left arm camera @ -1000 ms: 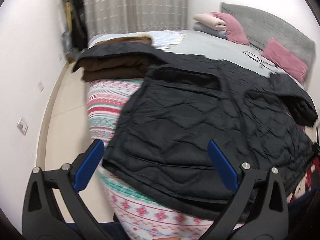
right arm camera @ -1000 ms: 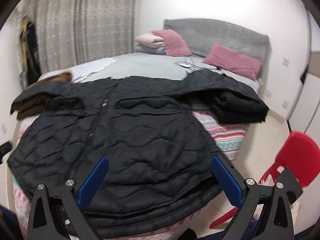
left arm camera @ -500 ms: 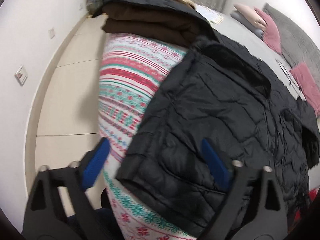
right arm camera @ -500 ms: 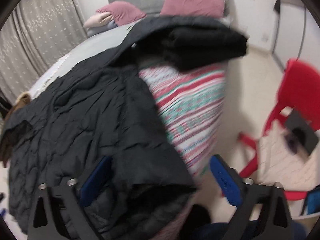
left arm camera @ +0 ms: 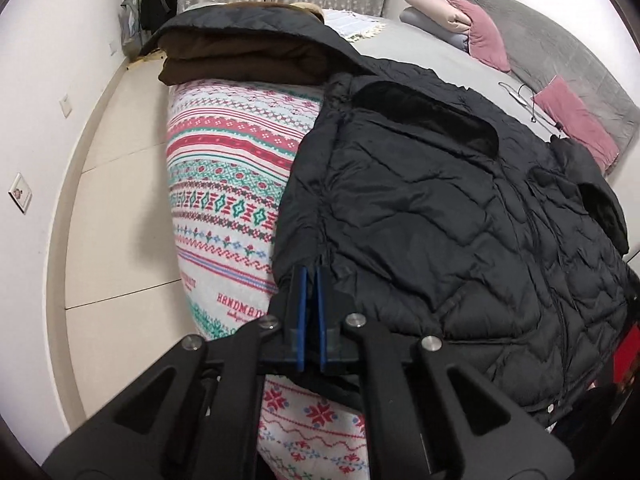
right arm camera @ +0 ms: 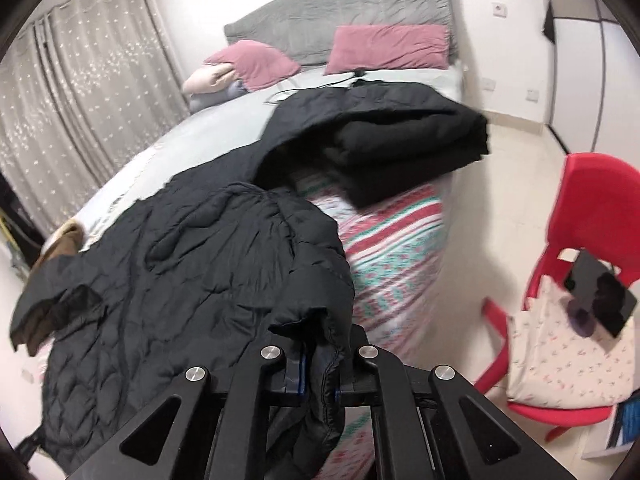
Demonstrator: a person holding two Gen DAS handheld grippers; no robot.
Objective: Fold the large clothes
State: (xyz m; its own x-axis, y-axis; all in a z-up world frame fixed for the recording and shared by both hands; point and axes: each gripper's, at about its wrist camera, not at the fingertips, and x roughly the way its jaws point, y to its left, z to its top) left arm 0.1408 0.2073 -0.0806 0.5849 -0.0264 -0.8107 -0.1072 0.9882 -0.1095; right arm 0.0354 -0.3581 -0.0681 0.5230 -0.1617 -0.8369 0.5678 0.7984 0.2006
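A large black quilted jacket [left arm camera: 432,216] lies spread on the bed, over a patterned blanket [left arm camera: 228,184]. My left gripper [left arm camera: 312,276] is shut on the jacket's bottom left hem corner, at the bed's near edge. In the right wrist view the jacket [right arm camera: 192,280] spreads left and its bottom right corner is bunched up. My right gripper [right arm camera: 318,354] is shut on that corner, and the cloth hides its blue pads.
A folded brown garment [left arm camera: 240,56] lies at the far left of the bed. A folded black garment [right arm camera: 404,140] lies at the right edge. Pink pillows [right arm camera: 388,48] sit at the headboard. A red chair [right arm camera: 580,280] with a cushion stands on the right floor.
Both grippers were open above the jacket's hem. Each swung out to its own corner of the hem and shut on it. The right corner is now lifted and bunched.
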